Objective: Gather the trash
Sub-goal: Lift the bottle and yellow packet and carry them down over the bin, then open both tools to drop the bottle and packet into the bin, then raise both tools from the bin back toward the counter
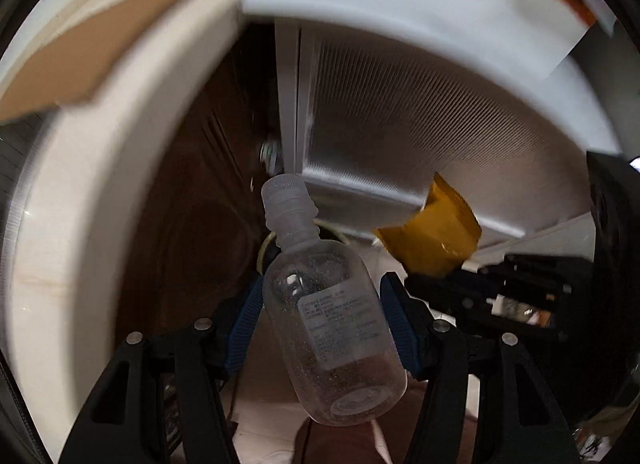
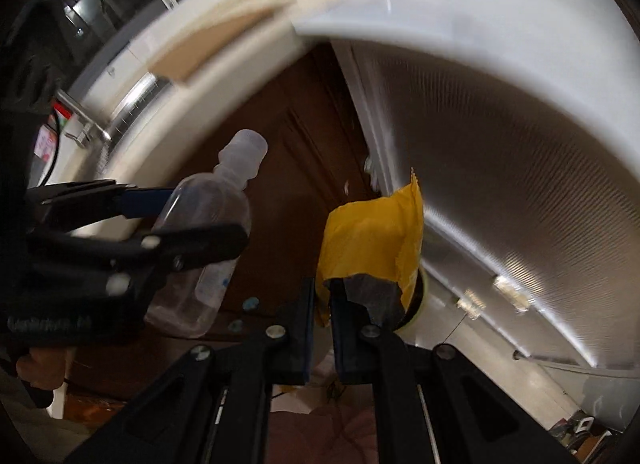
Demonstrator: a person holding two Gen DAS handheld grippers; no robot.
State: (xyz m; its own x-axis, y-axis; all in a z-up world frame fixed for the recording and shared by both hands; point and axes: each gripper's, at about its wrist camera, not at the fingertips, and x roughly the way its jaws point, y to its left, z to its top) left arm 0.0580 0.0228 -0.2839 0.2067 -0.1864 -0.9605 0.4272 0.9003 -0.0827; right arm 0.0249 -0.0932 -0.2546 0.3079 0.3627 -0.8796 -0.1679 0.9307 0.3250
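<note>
A clear plastic bottle (image 1: 328, 316) with a white cap and a printed label sits tilted between the blue pads of my left gripper (image 1: 322, 284), which is shut on its body. My right gripper (image 2: 322, 288) is shut on the lower edge of a crumpled yellow wrapper (image 2: 372, 240) with a dark torn corner. The right wrist view has the left gripper (image 2: 204, 216) and the bottle (image 2: 200, 224) at the left. In the left wrist view, the yellow wrapper (image 1: 432, 240) and the right gripper (image 1: 424, 284) are at the right. Both grippers point steeply down.
A white cabinet with a ribbed silvery side panel (image 1: 420, 124) stands to the right. A curved white counter edge (image 1: 100, 184) with brown cardboard (image 1: 92, 44) on it lies to the left. Dark brown wood (image 2: 292, 136) fills the gap between. A round pale rim (image 2: 418, 310) shows below the wrapper.
</note>
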